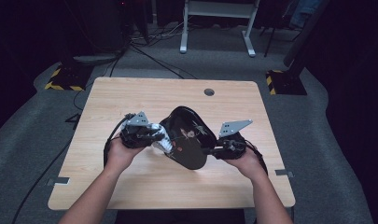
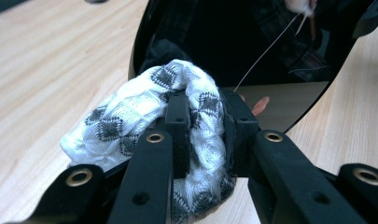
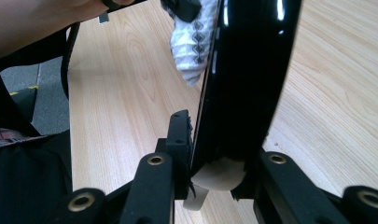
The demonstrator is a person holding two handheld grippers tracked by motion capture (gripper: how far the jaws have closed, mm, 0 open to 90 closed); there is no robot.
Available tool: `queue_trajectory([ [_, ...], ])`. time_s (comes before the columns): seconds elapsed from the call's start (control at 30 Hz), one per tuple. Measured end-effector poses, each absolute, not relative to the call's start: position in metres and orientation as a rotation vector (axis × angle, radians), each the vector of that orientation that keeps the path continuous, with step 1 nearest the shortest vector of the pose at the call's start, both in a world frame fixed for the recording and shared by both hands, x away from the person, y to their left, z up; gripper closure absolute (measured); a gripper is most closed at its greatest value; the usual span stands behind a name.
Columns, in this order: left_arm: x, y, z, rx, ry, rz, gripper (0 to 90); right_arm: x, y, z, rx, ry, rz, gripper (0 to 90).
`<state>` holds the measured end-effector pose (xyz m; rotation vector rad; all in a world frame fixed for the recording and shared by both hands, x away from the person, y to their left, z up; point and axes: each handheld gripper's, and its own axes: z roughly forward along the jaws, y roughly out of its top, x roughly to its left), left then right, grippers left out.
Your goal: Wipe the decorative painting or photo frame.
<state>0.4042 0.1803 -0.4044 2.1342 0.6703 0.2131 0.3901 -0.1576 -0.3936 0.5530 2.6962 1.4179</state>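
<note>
The black plate [image 3: 245, 84] runs off the top edge, its rim hidden between the right tool [image 3: 214, 154].

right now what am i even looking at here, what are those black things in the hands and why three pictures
A person sits at a wooden table and holds a hand tool in each hand. Each tool is a gripper with two black fingers that pinch things.

The high view looks down on the table from above. The other two pictures come from small cameras riding on each gripper, looking along its fingers.

The left gripper is shut on a white cloth with a dark diamond pattern, pressed against a shiny black plate. The right gripper is shut on that plate's edge and holds it tilted up. It looks like the plate is being wiped.
</note>
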Motion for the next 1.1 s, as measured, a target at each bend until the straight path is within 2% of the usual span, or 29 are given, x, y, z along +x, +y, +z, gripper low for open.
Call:
queue_trajectory([
  [0.17, 0.404, 0.180, -0.396, 2.123, 0.654, 0.223, 75.8, 0.391, -0.158, -0.394, 0.557, 2.699, 1.421, 74.8],
  [0.33, 0.405, 0.175, -0.372, 2.124, 0.615, 0.272, 75.7, 0.391, -0.159, -0.394, 0.555, 2.698, 1.421, 74.9],
  [0.47, 0.405, 0.177, -0.375, 2.116, 0.621, 0.271, 75.8, 0.391, -0.159, -0.394, 0.555, 2.700, 1.424, 74.9],
  [0.83, 0.406, 0.189, -0.418, 2.146, 0.699, 0.196, 75.8, 0.391, -0.157, -0.394, 0.551, 2.702, 1.422, 74.5],
  [0.97, 0.406, 0.189, -0.419, 2.144, 0.697, 0.193, 75.8, 0.392, -0.157, -0.394, 0.557, 2.704, 1.429, 74.6],
  [1.1, 0.403, 0.183, -0.398, 2.122, 0.655, 0.221, 75.7, 0.393, -0.158, -0.394, 0.557, 2.706, 1.429, 74.9],
])
